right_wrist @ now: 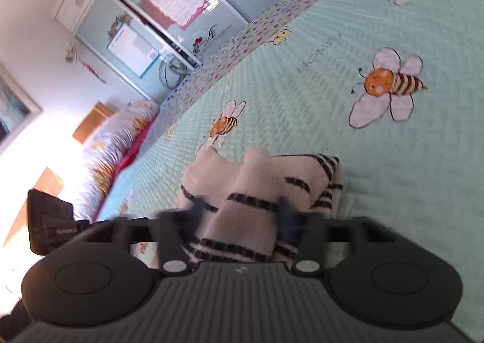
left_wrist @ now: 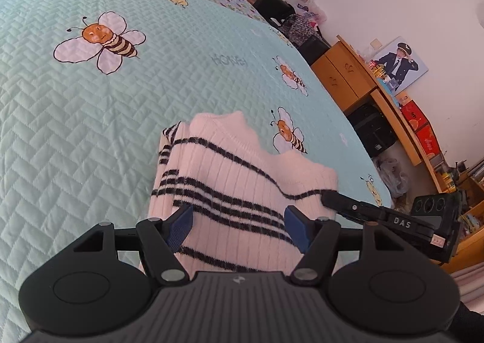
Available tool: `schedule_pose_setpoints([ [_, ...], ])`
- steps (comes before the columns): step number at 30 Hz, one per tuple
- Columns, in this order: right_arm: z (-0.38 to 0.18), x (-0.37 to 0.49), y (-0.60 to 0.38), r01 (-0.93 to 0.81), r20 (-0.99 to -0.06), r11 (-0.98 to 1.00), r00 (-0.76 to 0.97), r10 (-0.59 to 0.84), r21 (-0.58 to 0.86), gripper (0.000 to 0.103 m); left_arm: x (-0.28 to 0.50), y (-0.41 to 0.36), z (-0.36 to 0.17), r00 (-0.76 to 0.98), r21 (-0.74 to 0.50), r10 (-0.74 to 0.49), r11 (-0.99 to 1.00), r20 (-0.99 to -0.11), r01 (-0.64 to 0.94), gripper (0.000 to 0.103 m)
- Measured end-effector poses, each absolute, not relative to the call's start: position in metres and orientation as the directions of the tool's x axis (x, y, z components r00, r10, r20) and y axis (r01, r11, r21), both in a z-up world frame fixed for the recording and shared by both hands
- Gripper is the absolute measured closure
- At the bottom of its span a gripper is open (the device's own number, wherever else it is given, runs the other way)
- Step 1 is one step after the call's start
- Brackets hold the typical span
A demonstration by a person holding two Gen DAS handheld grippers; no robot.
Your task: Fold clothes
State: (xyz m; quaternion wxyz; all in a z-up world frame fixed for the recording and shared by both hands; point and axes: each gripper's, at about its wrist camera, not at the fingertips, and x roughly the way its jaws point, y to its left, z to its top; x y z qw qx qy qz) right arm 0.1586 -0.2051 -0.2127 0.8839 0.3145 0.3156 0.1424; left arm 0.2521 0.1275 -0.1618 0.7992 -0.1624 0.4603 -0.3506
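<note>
A white ribbed knit sweater (left_wrist: 236, 167) with black stripes lies folded into a compact bundle on the mint quilted bedspread (left_wrist: 90, 116). My left gripper (left_wrist: 239, 223) is open just above its near end, blue pads on either side of the striped fabric and not pinching it. At the sweater's right edge, the other gripper's black body (left_wrist: 378, 216) shows. In the right wrist view the sweater (right_wrist: 257, 179) looks rumpled, with a folded sleeve on top. My right gripper (right_wrist: 240, 213) is open and motion-blurred, its fingers straddling the near part of the bundle.
The bee-print bedspread (right_wrist: 302, 101) spreads wide beyond the sweater. A wooden desk and cabinet (left_wrist: 341, 71) with boxes stand past the bed's right edge, and a black chair (left_wrist: 272, 7) is farther back. A white wardrobe (right_wrist: 181, 10) and pillows (right_wrist: 121, 137) are on the other side.
</note>
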Motion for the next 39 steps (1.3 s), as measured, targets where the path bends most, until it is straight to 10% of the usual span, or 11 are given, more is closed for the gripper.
schedule_pose_setpoints([
  [16, -0.256, 0.19, -0.23, 0.015, -0.469, 0.677, 0.733, 0.493, 0.736, 0.092, 0.251, 0.11, -0.182, 0.306, -0.575, -0.696, 0.713, -0.649, 0.401, 0.033],
  [23, -0.223, 0.15, -0.234, 0.007, -0.389, 0.637, 0.796, 0.463, 0.771, 0.074, 0.238, 0.105, -0.153, 0.343, -0.542, -0.699, 0.709, -0.628, 0.452, 0.033],
  [27, -0.18, 0.127, -0.219, -0.089, -0.319, 0.673, 0.83, 0.458, 0.735, 0.042, 0.244, 0.093, -0.17, 0.306, -0.51, -0.668, 0.728, -0.679, 0.458, 0.033],
  [32, -0.192, 0.149, -0.195, -0.134, -0.357, 0.66, 0.753, 0.553, 0.739, 0.04, 0.247, 0.09, -0.179, 0.307, -0.521, -0.664, 0.735, -0.682, 0.434, 0.032],
  [34, -0.216, 0.17, -0.196, -0.091, -0.419, 0.667, 0.714, 0.562, 0.74, 0.047, 0.244, 0.088, -0.178, 0.312, -0.514, -0.66, 0.739, -0.684, 0.435, 0.031],
  [36, -0.24, 0.19, -0.209, -0.041, -0.457, 0.672, 0.702, 0.546, 0.74, 0.103, 0.241, 0.088, -0.177, 0.322, -0.511, -0.657, 0.742, -0.682, 0.434, 0.031],
  [39, -0.267, 0.209, -0.235, 0.024, -0.428, 0.571, 0.688, 0.586, 0.821, 0.103, 0.232, 0.093, -0.162, 0.369, -0.514, -0.662, 0.744, -0.652, 0.426, 0.031],
])
